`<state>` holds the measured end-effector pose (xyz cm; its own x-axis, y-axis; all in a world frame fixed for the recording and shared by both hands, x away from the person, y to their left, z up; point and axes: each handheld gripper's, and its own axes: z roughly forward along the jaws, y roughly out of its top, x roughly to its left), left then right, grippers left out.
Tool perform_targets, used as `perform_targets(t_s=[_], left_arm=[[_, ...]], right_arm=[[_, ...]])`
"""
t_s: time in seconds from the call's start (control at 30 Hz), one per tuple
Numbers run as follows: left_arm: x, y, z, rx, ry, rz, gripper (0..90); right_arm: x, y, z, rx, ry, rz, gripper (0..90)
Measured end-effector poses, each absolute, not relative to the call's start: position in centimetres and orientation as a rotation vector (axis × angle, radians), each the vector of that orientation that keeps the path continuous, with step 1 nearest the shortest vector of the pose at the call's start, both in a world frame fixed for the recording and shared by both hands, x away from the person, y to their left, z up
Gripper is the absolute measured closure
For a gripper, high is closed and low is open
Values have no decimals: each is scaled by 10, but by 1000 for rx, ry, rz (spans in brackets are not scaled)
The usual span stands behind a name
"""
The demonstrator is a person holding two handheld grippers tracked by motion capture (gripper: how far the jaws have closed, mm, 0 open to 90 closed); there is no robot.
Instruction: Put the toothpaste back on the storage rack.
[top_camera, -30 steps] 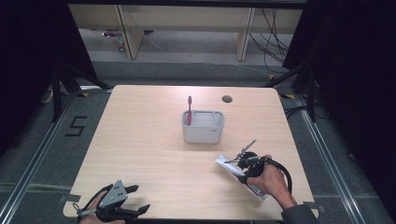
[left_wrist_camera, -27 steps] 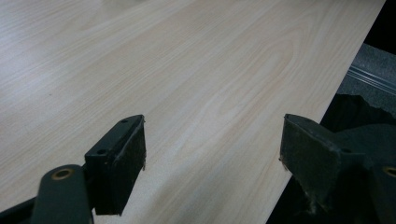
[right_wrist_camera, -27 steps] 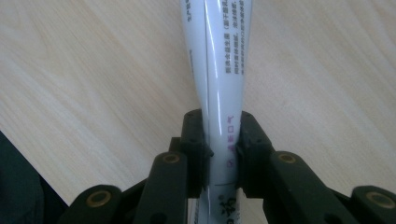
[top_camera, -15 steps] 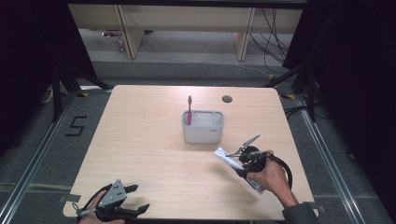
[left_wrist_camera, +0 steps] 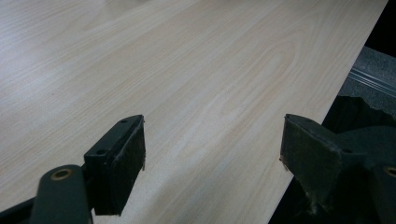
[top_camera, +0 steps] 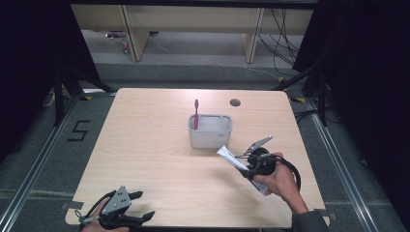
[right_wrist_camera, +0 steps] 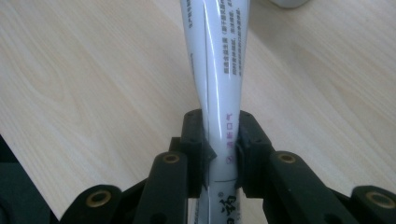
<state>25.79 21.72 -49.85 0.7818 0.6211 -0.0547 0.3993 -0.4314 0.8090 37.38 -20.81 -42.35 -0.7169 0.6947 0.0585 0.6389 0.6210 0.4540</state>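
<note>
Both black jaws of your right gripper point(right_wrist_camera: 220, 140) clamp the white printed toothpaste tube point(right_wrist_camera: 218, 60), lifted over the pale wooden table point(top_camera: 159, 159) just beside the white rectangular holder point(top_camera: 210, 131). Your left gripper point(left_wrist_camera: 212, 154) gapes wide at the near edge.

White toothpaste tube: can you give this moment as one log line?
right gripper: shut on white toothpaste tube | left gripper: open | pink toothbrush: in grey plastic box

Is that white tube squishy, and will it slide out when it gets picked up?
Probably squishy: the white tube looks pinched in where the right tool is shut on it. It may be slippery, since its skin is glossy. It seems fairly light, as it sticks out toward the white holder without drooping much.
</note>
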Motion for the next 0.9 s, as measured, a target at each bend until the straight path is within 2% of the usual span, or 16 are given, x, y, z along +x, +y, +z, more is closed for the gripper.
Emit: perform_targets(t_s=[0.9], left_arm=[[258, 217, -500, 2085, 768, 313, 217]], right_arm=[[384, -201, -403, 1131, 2594, 807, 763]])
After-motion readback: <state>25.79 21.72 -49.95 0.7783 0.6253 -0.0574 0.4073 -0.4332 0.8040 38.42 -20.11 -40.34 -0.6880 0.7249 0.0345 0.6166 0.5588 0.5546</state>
